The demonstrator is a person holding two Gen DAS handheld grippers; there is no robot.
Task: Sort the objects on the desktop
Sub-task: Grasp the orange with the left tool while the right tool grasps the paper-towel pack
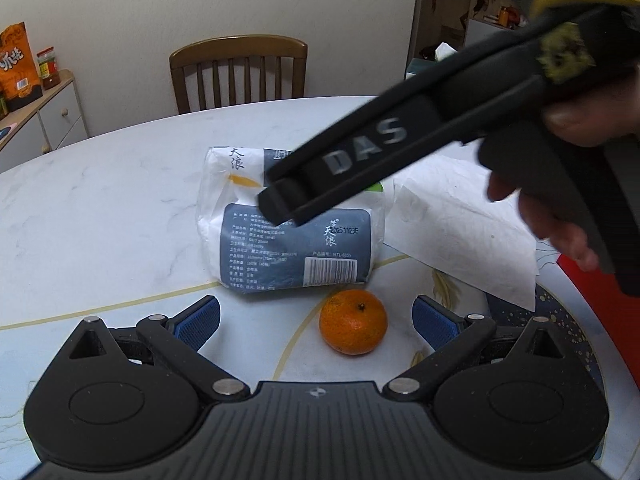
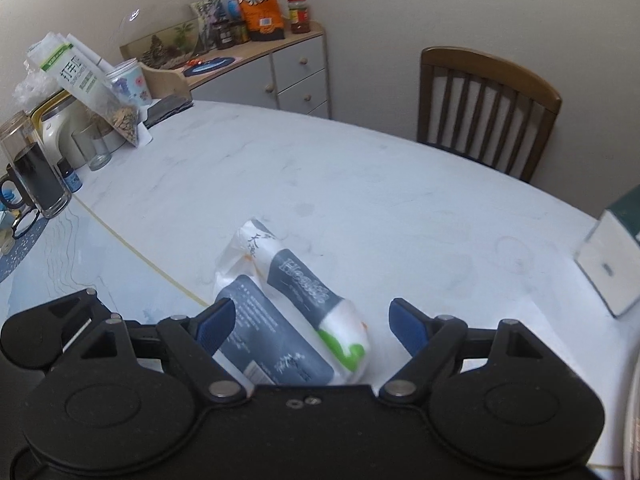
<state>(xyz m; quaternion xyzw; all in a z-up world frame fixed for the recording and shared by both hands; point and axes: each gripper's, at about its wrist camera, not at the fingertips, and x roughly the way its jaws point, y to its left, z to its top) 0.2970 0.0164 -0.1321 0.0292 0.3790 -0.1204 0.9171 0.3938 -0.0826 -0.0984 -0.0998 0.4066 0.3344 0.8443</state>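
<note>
Nearest to me in the left wrist view, my left gripper (image 1: 316, 322) has its blue-padded fingers (image 1: 198, 322) spread wide, holding nothing, and the mandarin (image 1: 353, 322) sits on the bench (image 1: 100, 208) low in the frame, right of centre, between them but touching neither pad. Just beyond it, mid-frame, lies the tissue pack (image 1: 294, 232), label and barcode facing up, with a loose white paper sheet (image 1: 464, 224) beside it at the right. My right gripper (image 2: 310, 322) reaches in from the upper right of that view, over the pack; its own camera shows its fingers (image 2: 214, 326) parted and empty too, with the tissue pack (image 2: 288, 316) lying slantwise at lower centre between them, its near end under the left pad. I judge the risks to be these: the pack is soft and slick, so closing across it at a slant could squeeze it out sideways or pinch only film; the round mandarin could roll if a pad nudges it off-centre; and both tools crowd one small patch, so they could knock each other. Farther off, a wooden chair (image 2: 486, 108) stands behind the bench, and jars and a snack bag (image 2: 258, 6) top a cabinet at upper left
</note>
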